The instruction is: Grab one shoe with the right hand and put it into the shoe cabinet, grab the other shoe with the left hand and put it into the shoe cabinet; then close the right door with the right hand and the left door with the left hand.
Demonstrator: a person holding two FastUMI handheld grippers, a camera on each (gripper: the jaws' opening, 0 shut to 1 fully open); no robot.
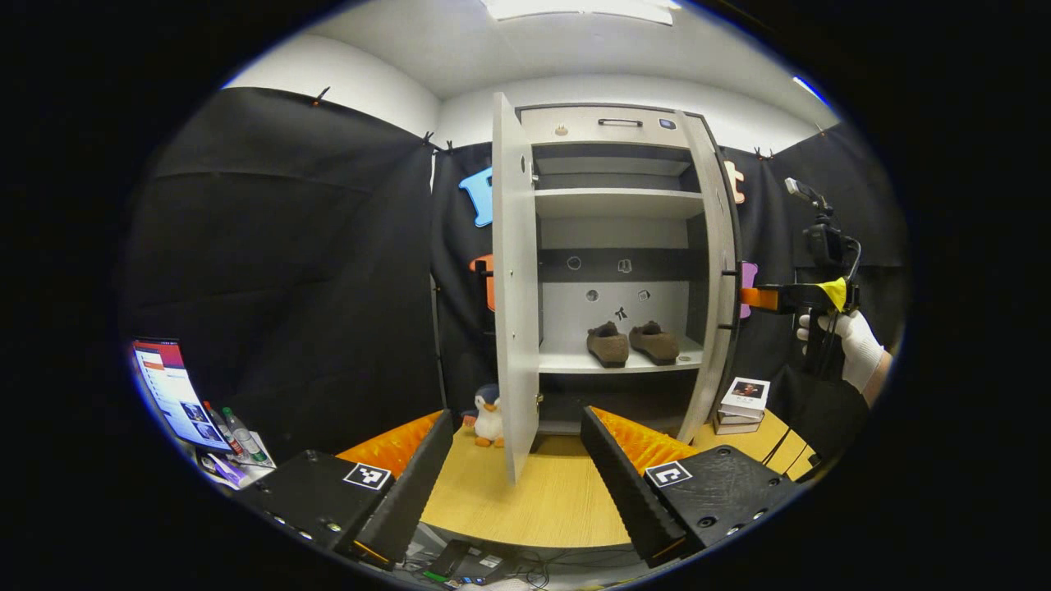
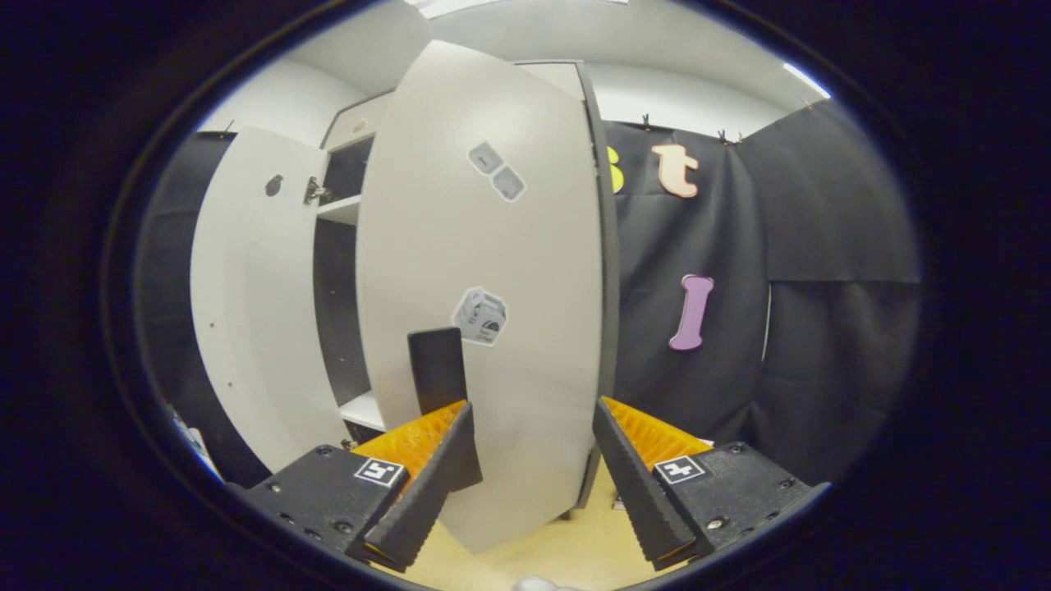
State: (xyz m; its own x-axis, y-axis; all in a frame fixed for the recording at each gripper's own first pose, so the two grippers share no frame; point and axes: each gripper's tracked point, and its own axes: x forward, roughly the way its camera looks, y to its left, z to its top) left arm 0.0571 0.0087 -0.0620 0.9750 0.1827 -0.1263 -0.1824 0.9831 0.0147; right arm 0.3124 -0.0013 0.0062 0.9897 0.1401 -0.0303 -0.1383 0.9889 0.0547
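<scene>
2 shoes (image 1: 631, 343) in cabinet (image 1: 612, 246) | left gripper (image 1: 517, 460) apart | right gripper (image 2: 530, 451) apart, at right door (image 2: 484, 312)

Left view fronts cabinet (image 1: 612, 271); right hugs door (image 2: 484, 287).

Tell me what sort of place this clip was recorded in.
Probably a staged recording booth, not a real home: black cloth walls surround a shoe cabinet standing on a wooden tabletop, with a screen at the side and a plush penguin as a prop.
</scene>
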